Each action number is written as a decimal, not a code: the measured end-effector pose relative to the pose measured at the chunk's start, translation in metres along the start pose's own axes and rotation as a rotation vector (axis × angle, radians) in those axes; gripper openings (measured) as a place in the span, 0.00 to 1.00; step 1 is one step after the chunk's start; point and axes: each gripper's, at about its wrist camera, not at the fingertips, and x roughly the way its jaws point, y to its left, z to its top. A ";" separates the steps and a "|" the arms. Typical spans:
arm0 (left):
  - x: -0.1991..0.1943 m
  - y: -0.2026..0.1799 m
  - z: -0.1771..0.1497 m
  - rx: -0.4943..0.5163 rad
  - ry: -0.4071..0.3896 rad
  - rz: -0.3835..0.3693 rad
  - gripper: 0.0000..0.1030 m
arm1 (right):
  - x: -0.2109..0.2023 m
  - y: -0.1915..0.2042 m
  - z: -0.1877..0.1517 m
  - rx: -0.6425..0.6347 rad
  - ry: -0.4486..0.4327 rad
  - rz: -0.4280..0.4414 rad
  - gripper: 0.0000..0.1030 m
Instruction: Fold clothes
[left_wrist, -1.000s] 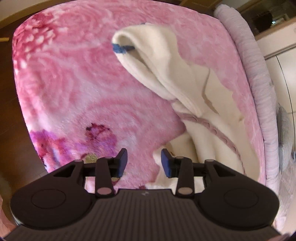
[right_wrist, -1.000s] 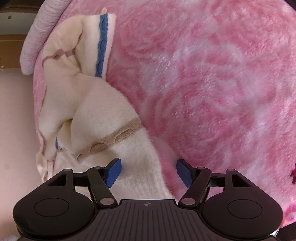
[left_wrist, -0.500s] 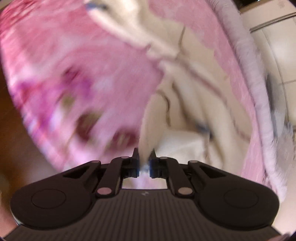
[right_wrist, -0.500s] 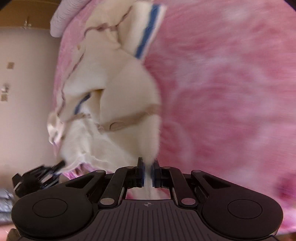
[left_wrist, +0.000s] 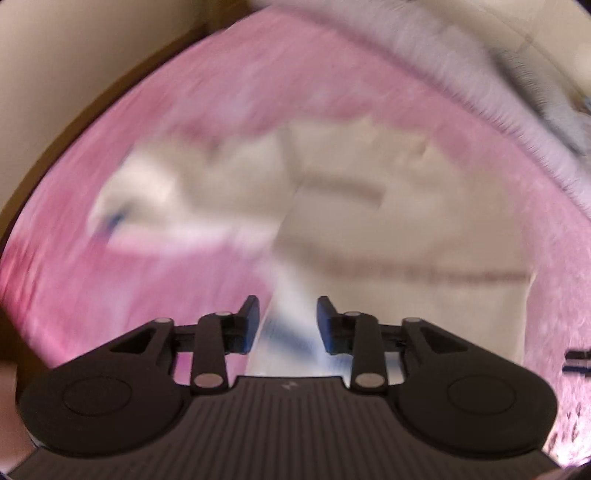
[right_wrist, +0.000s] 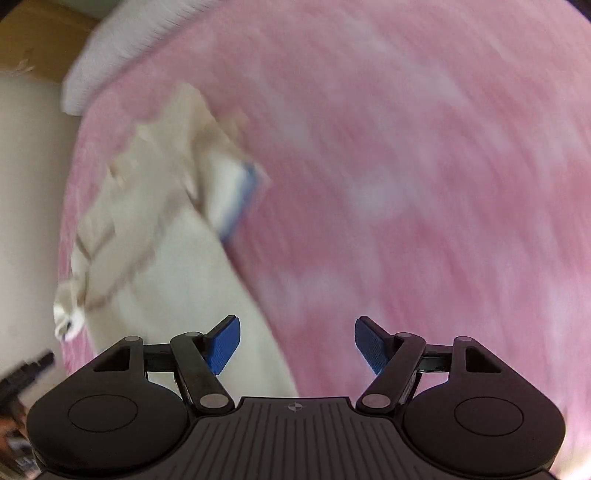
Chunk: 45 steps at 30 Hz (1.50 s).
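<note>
Cream garment (left_wrist: 388, 221): lies spread on the pink blanket (left_wrist: 207, 110), blurred in both views, with a blue-trimmed edge (right_wrist: 242, 192) toward the blanket's middle. Your left hand-held gripper (left_wrist: 288, 319): fingers apart, holding nothing, poised over the garment's near edge. Your right hand-held gripper (right_wrist: 297, 343): fingers wide apart, empty, over the garment's border where cream meets the pink blanket. Lilac pillow (left_wrist: 461, 66): along the blanket's far edge.
</note>
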 end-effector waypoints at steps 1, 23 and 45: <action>0.015 -0.006 0.018 0.036 -0.011 -0.006 0.29 | 0.010 0.011 0.016 -0.035 -0.028 0.007 0.70; 0.245 0.032 0.176 -0.028 0.107 -0.132 0.10 | 0.181 0.062 0.192 -0.010 -0.097 0.240 0.14; -0.097 -0.130 0.082 0.138 -0.595 -0.374 0.06 | -0.247 0.071 -0.022 -0.310 -1.051 0.151 0.10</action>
